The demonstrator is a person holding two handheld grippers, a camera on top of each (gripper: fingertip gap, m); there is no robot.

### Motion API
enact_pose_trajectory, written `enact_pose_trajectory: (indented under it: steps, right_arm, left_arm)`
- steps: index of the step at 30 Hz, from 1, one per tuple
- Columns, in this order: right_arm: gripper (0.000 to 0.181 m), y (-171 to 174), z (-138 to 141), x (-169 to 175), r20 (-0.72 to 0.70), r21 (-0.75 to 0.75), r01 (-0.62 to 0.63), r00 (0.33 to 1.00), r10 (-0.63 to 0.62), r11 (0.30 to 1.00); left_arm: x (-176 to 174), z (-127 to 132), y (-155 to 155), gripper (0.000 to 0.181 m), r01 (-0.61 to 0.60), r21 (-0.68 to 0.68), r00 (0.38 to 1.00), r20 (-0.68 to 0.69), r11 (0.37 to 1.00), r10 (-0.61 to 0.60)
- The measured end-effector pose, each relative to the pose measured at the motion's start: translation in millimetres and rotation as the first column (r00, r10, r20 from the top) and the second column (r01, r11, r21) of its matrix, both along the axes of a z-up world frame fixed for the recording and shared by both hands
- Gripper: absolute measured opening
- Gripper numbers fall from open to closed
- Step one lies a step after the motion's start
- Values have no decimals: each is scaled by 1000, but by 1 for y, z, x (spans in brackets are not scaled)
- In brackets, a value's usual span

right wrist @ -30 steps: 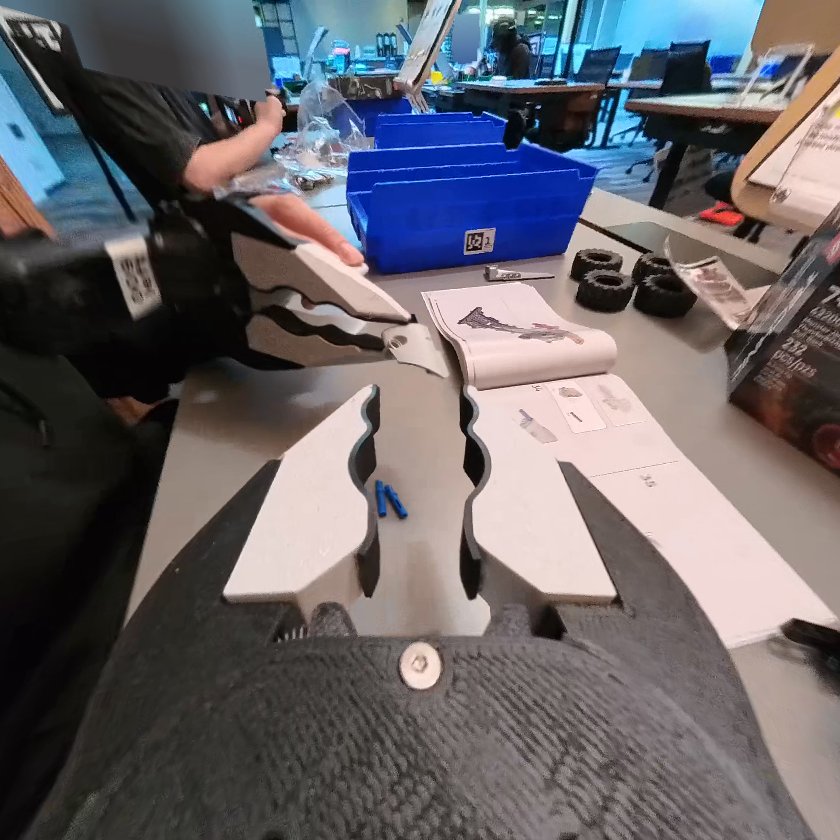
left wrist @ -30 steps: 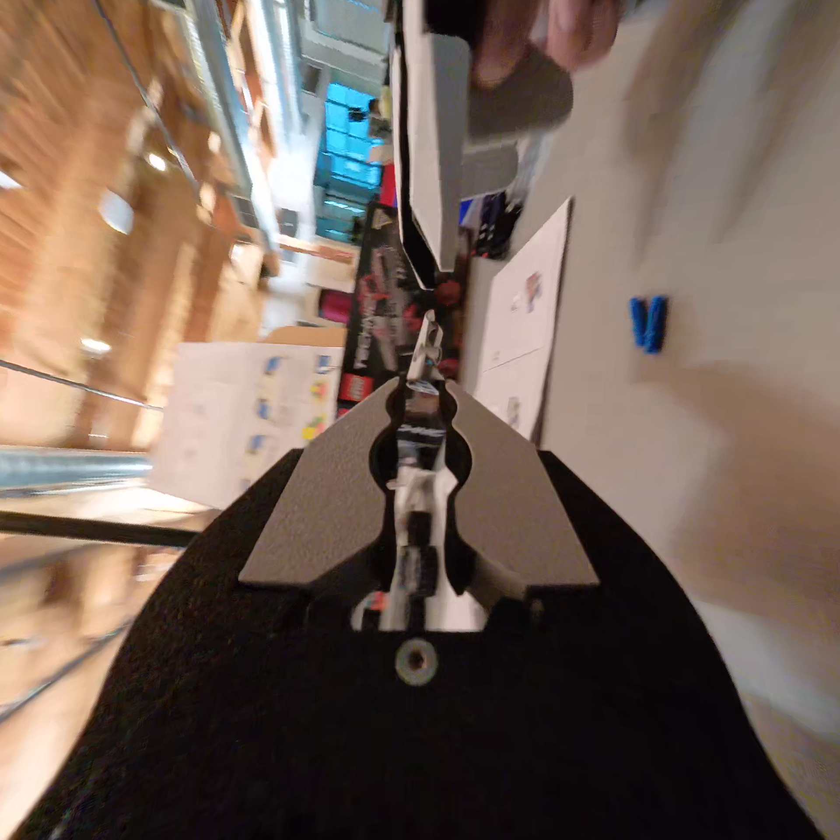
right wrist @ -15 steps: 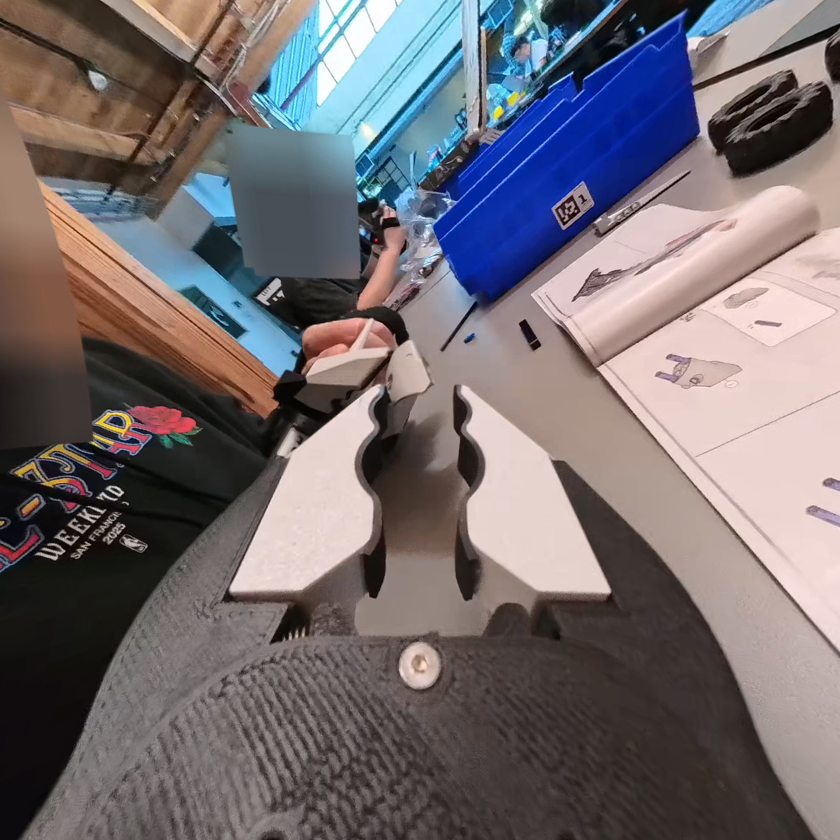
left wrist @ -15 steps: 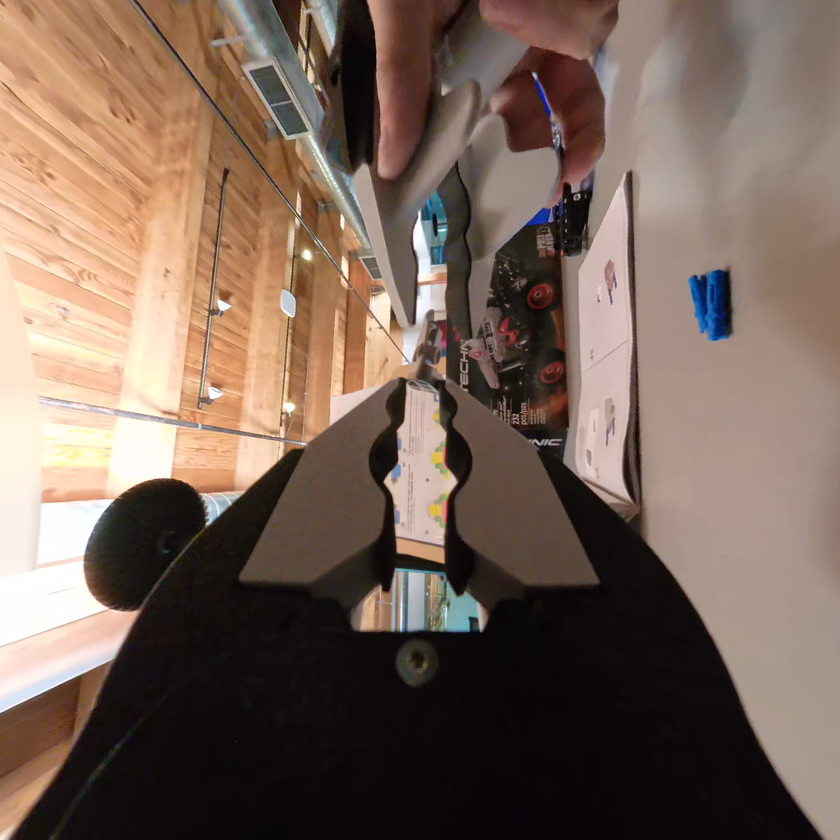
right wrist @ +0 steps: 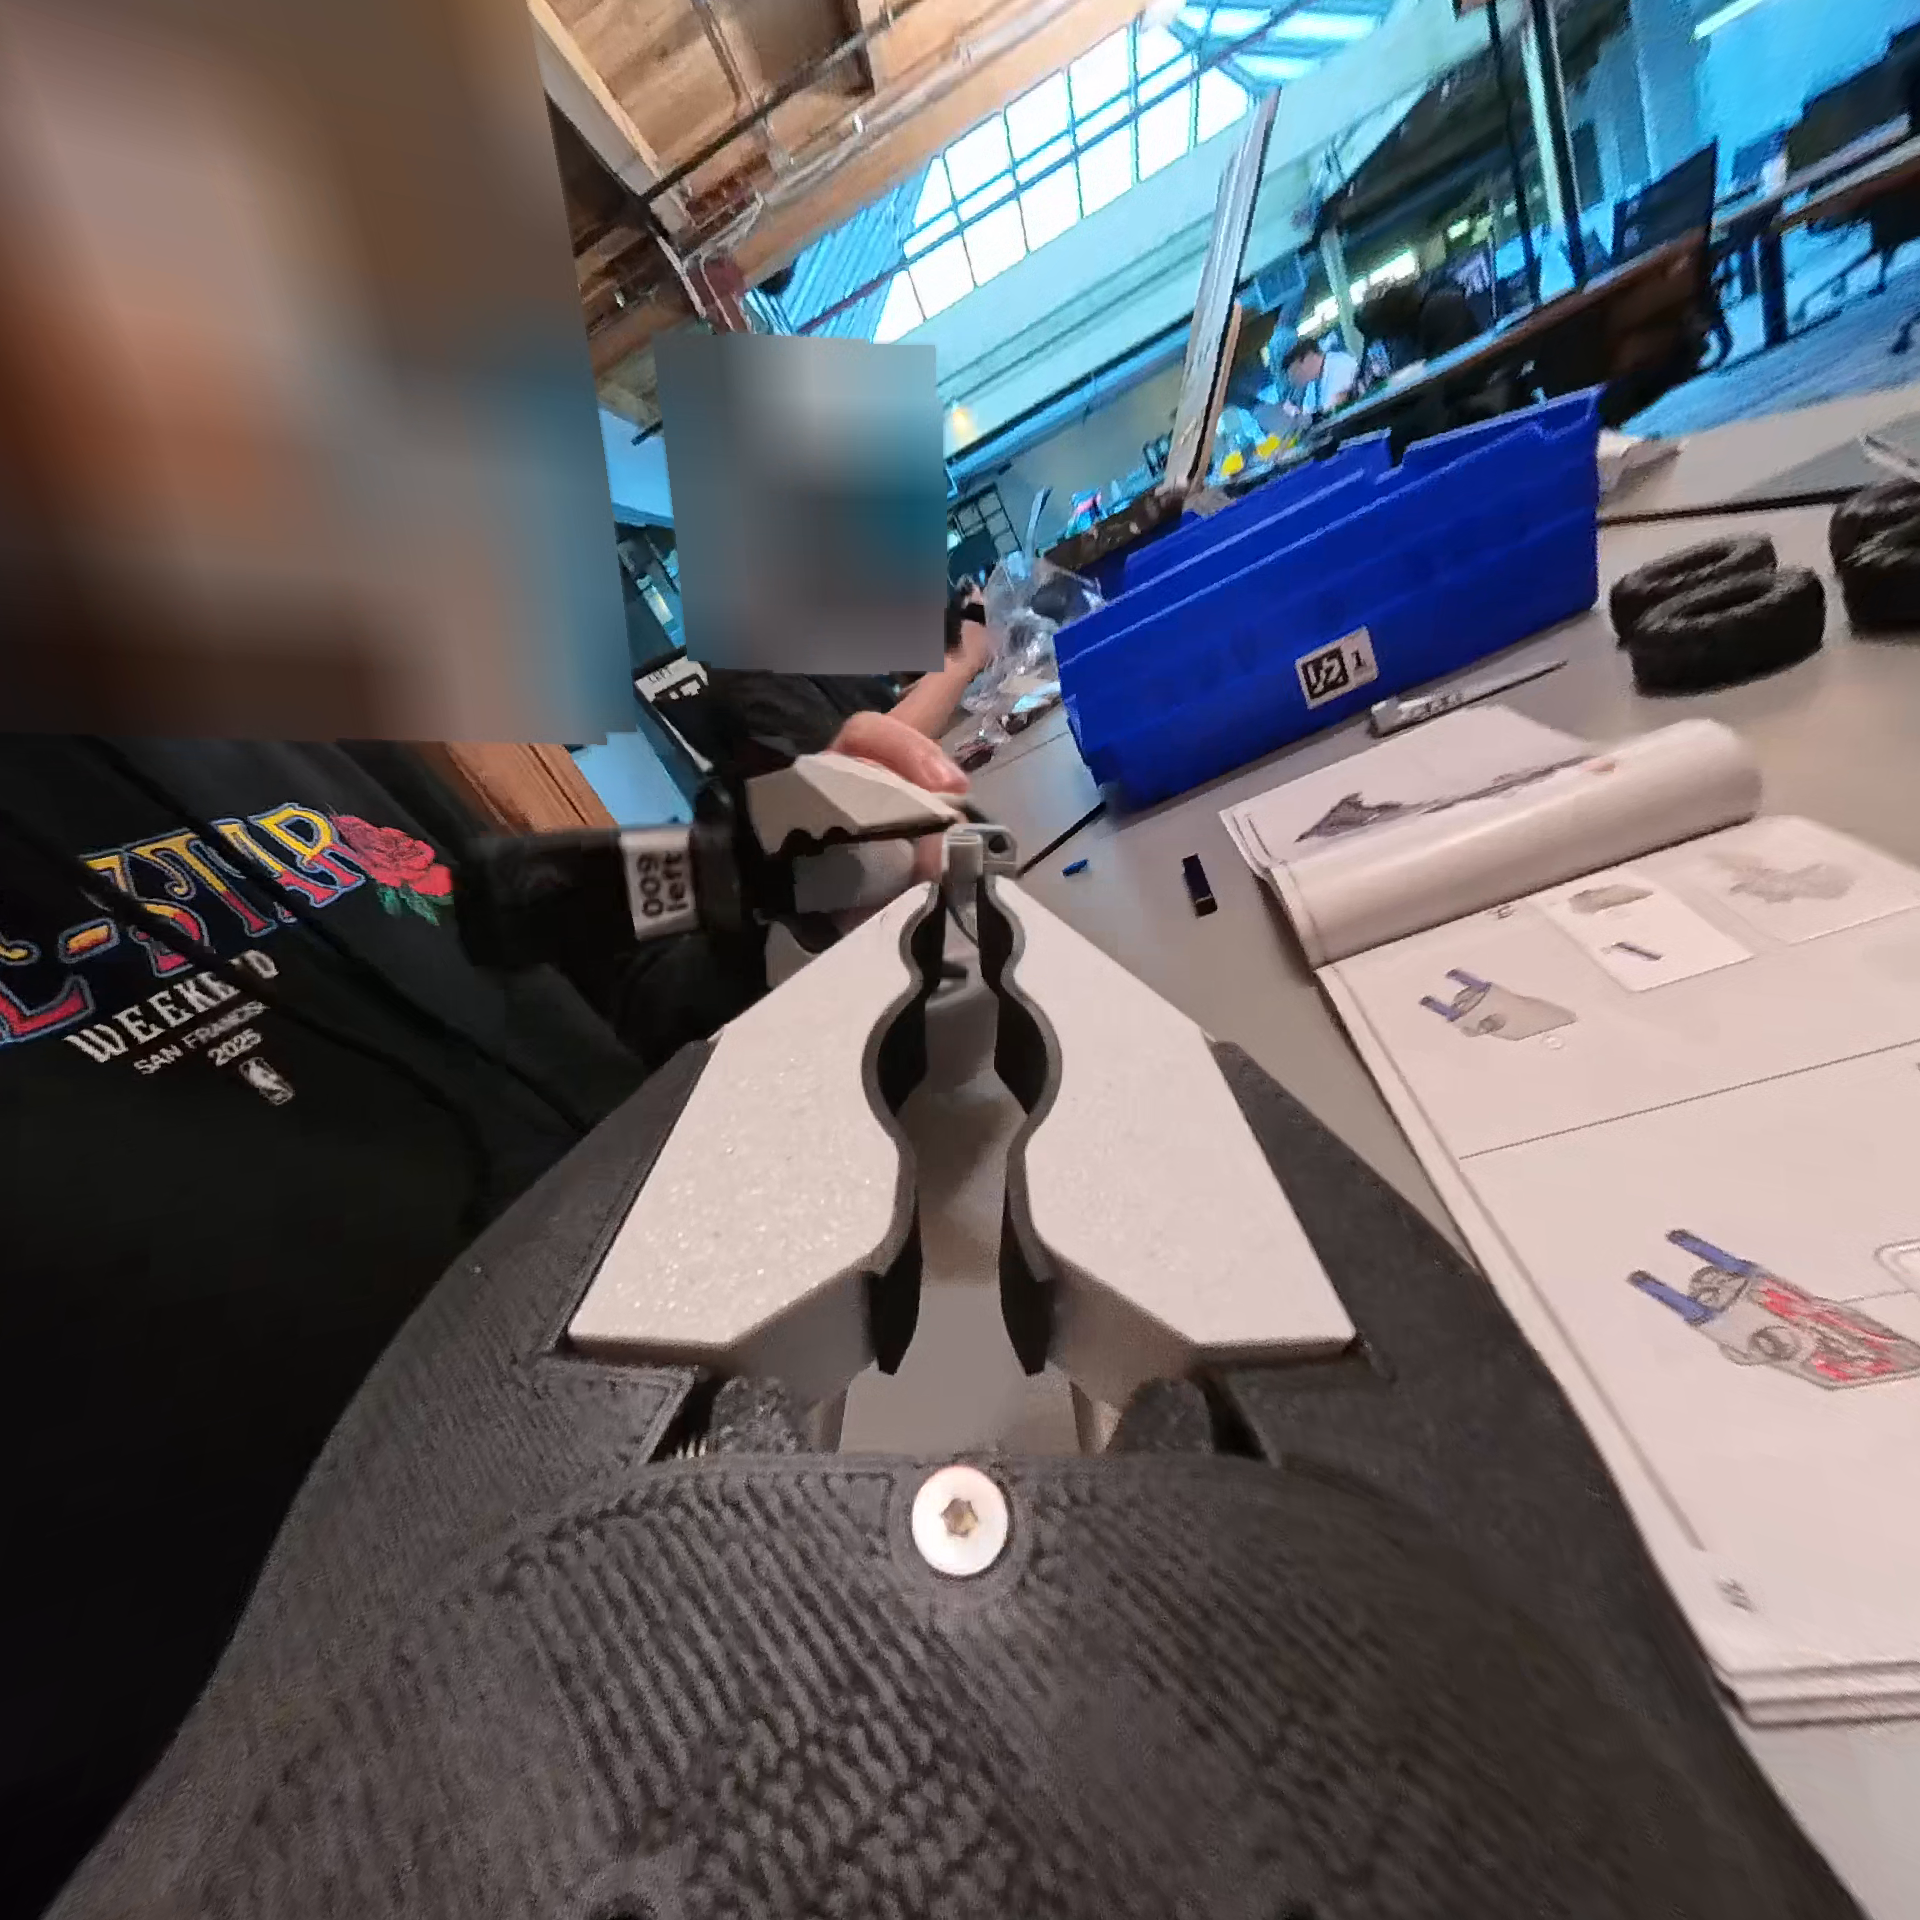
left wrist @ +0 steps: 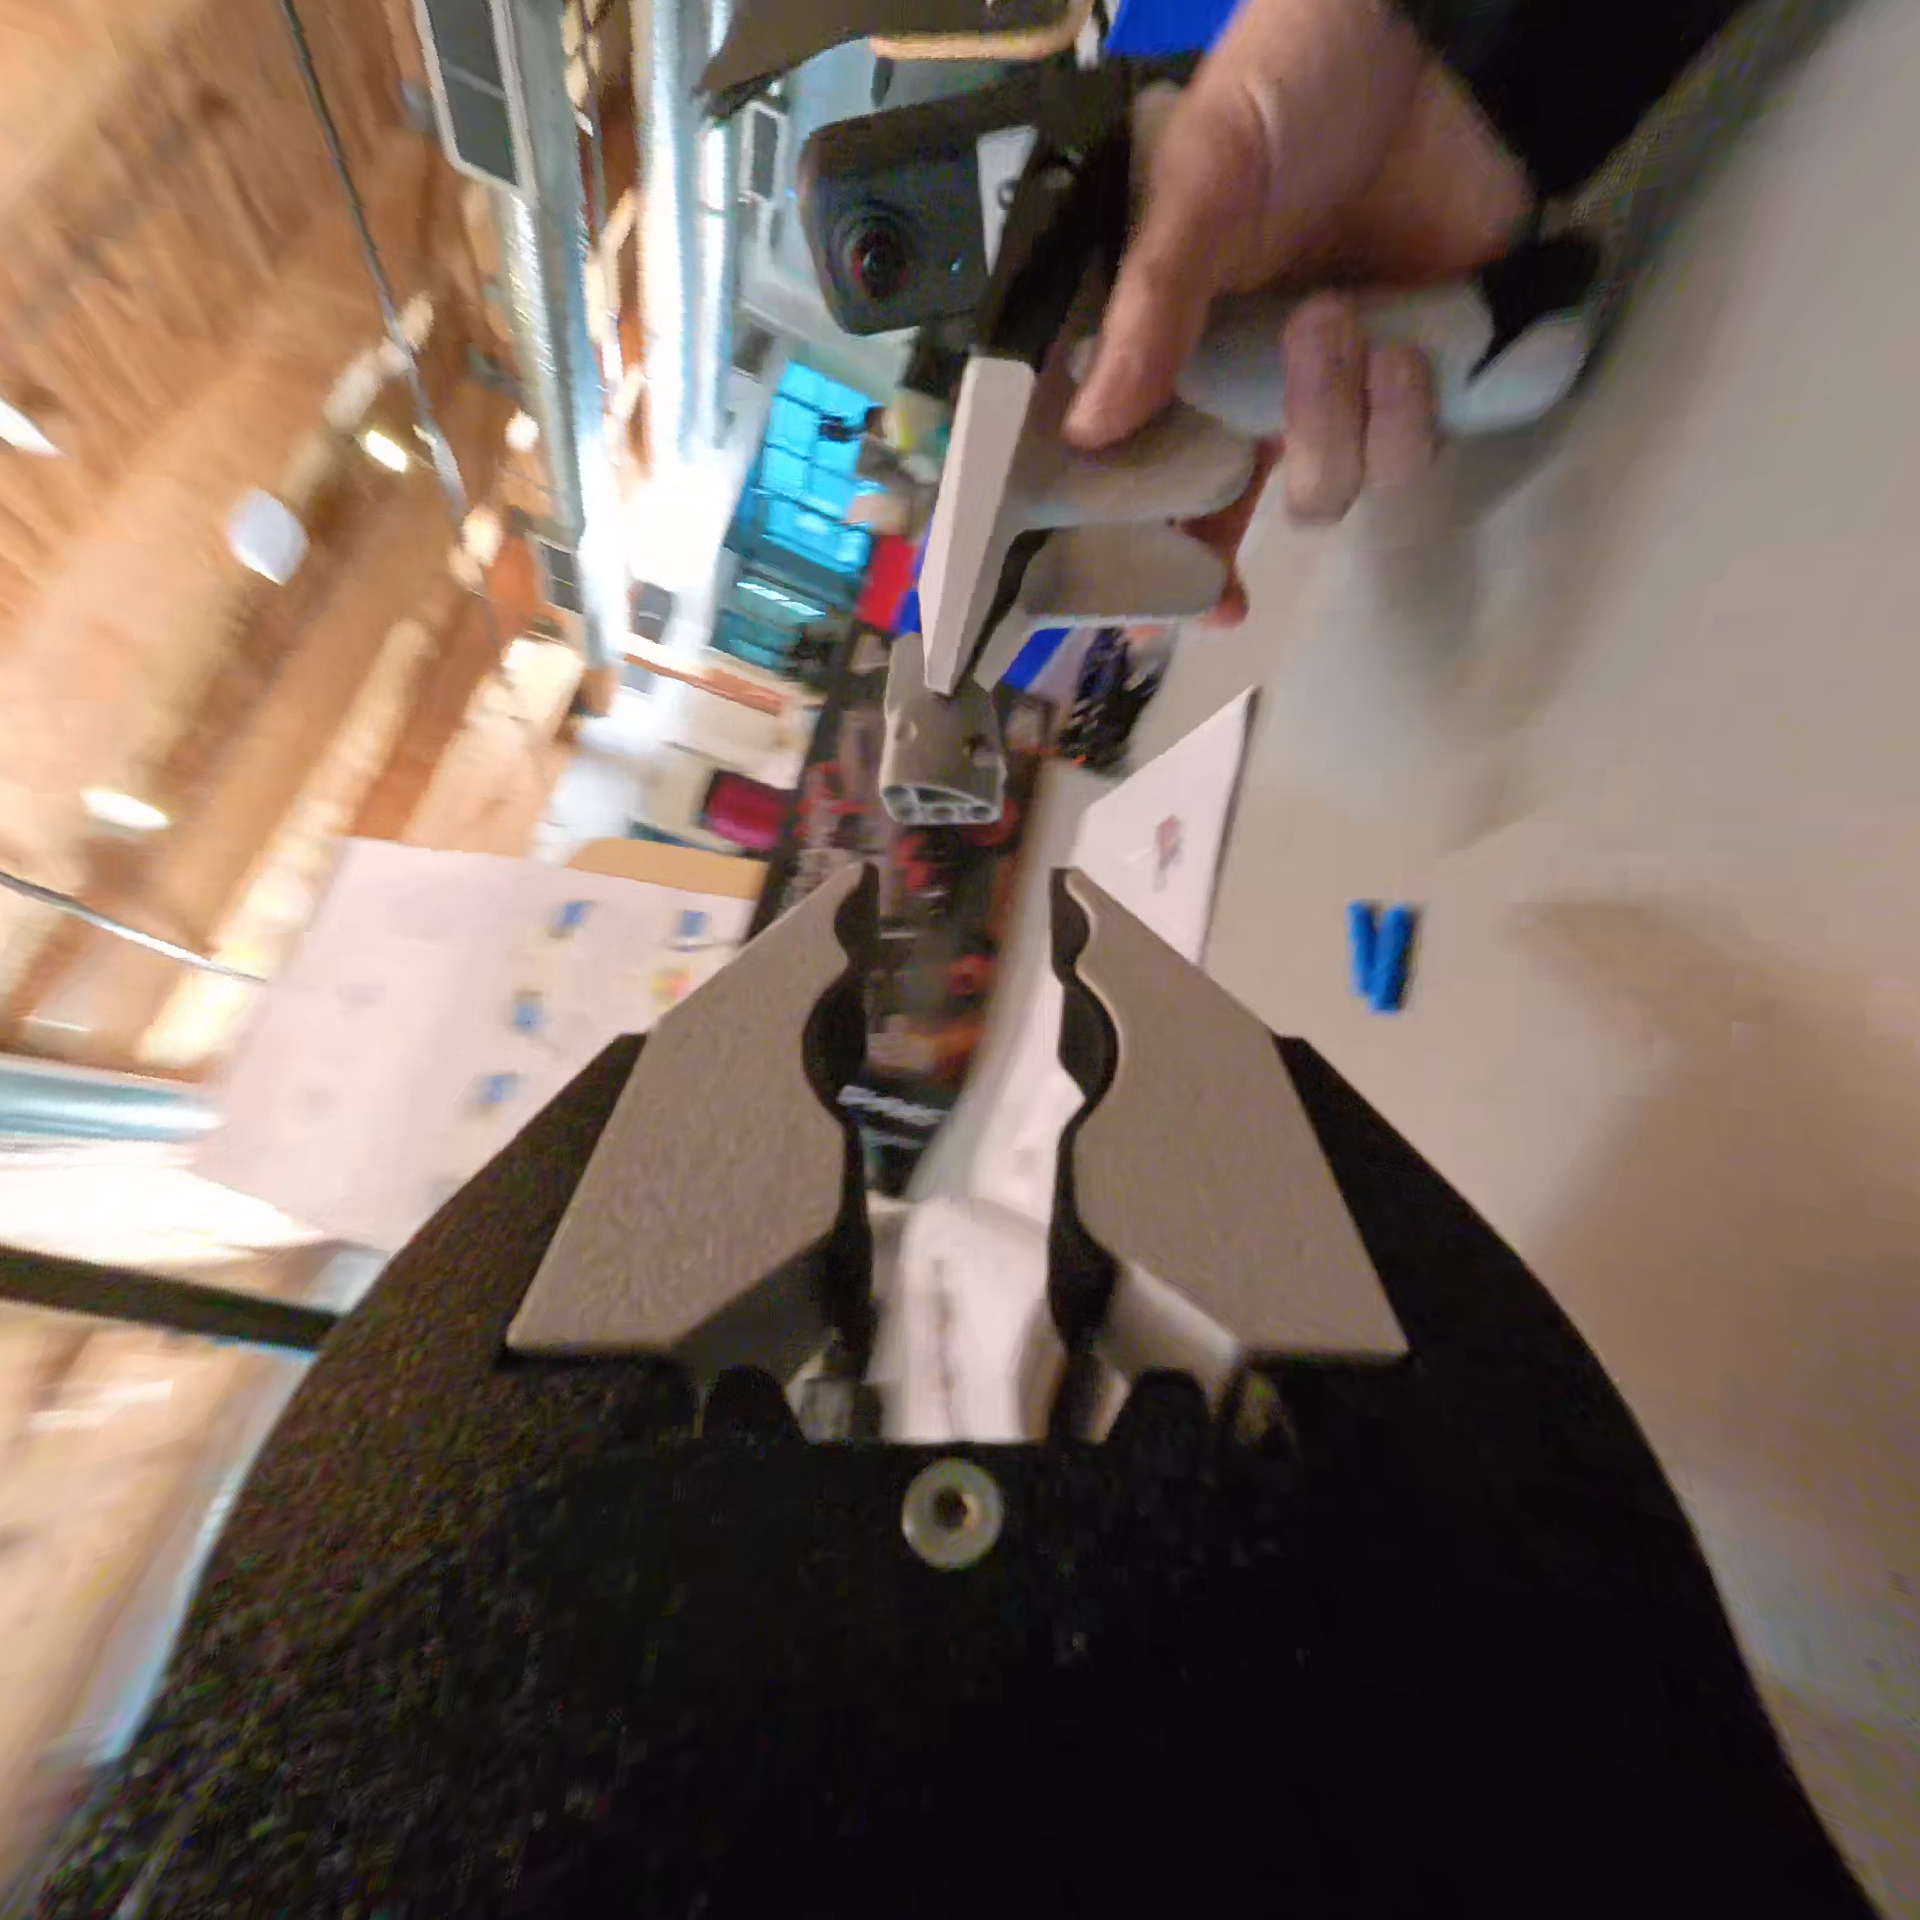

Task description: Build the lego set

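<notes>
Grey scalloped jaws, textured blk housing w/ silver screw (right wrist: 958, 1519).

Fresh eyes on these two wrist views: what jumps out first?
The small grey lego panel piece held in mid-air, pinched at the tips of the right gripper, with the left gripper open just short of it. Next, two small blue lego pins lying together on the grey table. In the right wrist view, the blue plastic bin and the open instruction booklet stand out.
</notes>
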State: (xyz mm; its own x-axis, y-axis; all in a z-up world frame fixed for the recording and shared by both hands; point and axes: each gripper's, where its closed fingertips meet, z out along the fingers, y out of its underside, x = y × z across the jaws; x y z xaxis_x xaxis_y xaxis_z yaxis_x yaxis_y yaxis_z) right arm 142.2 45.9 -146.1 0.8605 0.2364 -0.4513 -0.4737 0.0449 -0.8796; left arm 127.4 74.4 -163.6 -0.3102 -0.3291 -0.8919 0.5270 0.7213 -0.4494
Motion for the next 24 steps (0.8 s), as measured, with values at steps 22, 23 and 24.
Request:
enact_pose_trajectory:
  steps: [22,23,24]
  right_arm:
    - [0,-2,21,-16,40,158,-64,998,58,985]
    - [0,-2,22,-16,40,165,-57,998,51,985]
    - [3,-2,23,-15,32,174,-51,998,46,983]
  left_arm:
    - [-2,22,-26,8,-181,-767,541,-600,616,-589]
    - [-2,23,-26,8,-188,-777,537,-594,601,-600]
    - [-2,24,-27,8,-191,-786,527,-588,588,-614]
